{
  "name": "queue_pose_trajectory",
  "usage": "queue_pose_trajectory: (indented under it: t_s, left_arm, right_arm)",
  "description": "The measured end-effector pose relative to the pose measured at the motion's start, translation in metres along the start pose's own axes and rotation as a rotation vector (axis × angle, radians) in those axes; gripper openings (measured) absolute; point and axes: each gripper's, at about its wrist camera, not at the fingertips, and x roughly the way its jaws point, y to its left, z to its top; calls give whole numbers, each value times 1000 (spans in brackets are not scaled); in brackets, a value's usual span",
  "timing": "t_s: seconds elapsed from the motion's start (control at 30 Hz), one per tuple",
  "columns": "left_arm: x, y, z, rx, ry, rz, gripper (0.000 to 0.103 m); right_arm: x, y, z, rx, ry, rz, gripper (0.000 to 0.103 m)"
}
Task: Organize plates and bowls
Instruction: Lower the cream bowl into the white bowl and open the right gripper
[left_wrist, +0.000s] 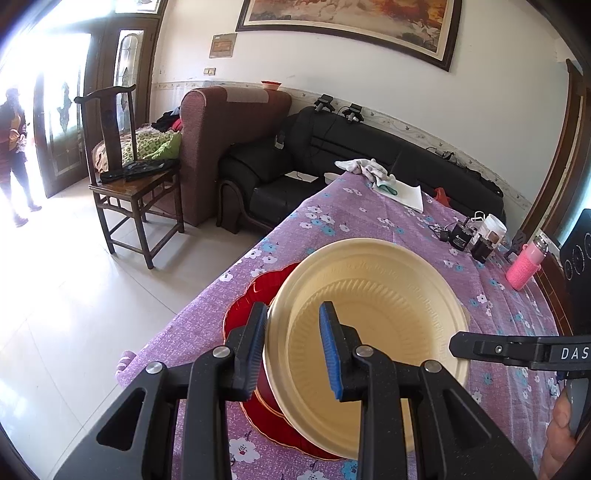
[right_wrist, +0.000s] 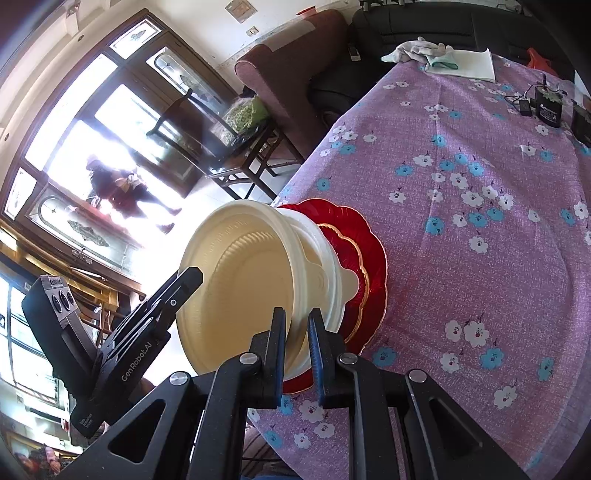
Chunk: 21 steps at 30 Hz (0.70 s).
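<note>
A cream plastic bowl (left_wrist: 373, 310) sits on stacked red plates (left_wrist: 255, 291) near the table's left edge. My left gripper (left_wrist: 293, 354) straddles the bowl's near-left rim, one finger outside and one inside, with a gap showing. In the right wrist view the cream bowl (right_wrist: 240, 280) is nested in another cream bowl (right_wrist: 325, 254) on the red plates (right_wrist: 373, 254). My right gripper (right_wrist: 298, 354) is shut on the top bowl's rim. The right gripper's finger also shows in the left wrist view (left_wrist: 517, 349).
A purple floral tablecloth (left_wrist: 388, 225) covers the table. At its far end lie a white cloth and paper (left_wrist: 384, 181), black chargers (left_wrist: 461, 238), a white cup (left_wrist: 493, 227) and a pink bottle (left_wrist: 526, 266). A wooden chair (left_wrist: 125, 177) and sofas stand left.
</note>
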Motion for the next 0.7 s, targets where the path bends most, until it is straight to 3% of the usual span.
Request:
queue_pose_trajectory:
  t_s: [0.7]
  left_arm:
    - [-1,10,2,2,-8,13,28]
  right_arm:
    - [-9,-4,6,-9,-56,-20,17]
